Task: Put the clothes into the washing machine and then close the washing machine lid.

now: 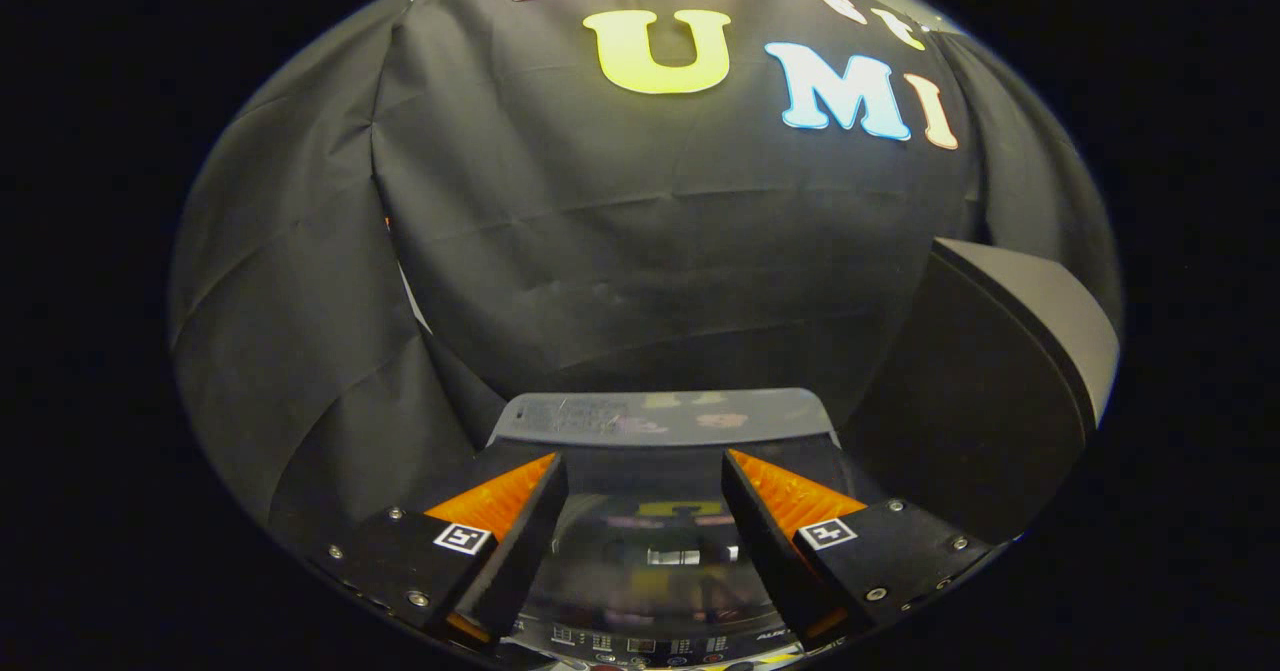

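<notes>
I have the gripper (645, 466) hanging over the washing machine (660, 416), looking forward along its two fingers toward the booth's black cloth wall (640, 251). The jaws stand well apart, one finger at my 7 o'clock and the other at my 5 o'clock, and nothing is pinched between them; neither pad touches anything that I can make out.

The washing machine lid (645, 551) lies flat directly under the gap between the fingers, at 6 o'clock. Its surface is dark and glossy, and it throws back faint reflections of the wall behind. It looks shut down on the machine, though I cannot tell how tightly it sits. Just beyond the fingertips, toward 12 o'clock from the gap, runs the machine's grey rear panel, a pale rounded strip that meets the foot of the cloth wall. At the near side of the lid, below the fingers, I see a row of small control markings (640, 643), too small for me to read.

I cannot pick out any clothes from here; the lid's sheen hides whatever lies beneath it.

Off at 3 o'clock, well apart from the fingers, stands a dark angled object with a lighter grey edge (1040, 321); what it is I cannot tell.
</notes>
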Motion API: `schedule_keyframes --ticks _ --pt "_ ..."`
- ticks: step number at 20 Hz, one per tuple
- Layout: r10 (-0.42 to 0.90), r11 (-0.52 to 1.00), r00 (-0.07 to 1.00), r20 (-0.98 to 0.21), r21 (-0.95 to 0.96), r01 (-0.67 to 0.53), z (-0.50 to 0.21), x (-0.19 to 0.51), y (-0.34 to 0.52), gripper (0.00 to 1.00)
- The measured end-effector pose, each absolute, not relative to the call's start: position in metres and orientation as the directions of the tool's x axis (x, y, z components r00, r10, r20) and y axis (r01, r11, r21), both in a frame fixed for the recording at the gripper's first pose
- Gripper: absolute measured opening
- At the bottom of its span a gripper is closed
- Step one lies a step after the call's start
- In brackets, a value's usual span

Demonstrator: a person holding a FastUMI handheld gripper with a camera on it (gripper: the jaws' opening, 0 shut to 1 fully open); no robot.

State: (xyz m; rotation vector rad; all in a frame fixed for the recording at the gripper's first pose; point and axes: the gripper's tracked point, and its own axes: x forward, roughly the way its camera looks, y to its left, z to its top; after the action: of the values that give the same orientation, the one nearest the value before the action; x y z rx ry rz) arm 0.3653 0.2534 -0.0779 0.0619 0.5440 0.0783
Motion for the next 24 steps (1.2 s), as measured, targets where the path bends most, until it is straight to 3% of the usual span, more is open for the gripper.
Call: schedule_keyframes --ticks 6,14,24 --pt "0.095 0.995 0.852 -0.516 0.057 -0.076 -0.087 0.352 0.264 0.96" --pt "0.087 0.996 0.908 -0.41 0.044 -0.075 -0.054 0.312 0.246 0.96" --pt "0.114 0.993 0.967 -0.228 0.019 -0.113 0.025 0.144 0.153 0.96"
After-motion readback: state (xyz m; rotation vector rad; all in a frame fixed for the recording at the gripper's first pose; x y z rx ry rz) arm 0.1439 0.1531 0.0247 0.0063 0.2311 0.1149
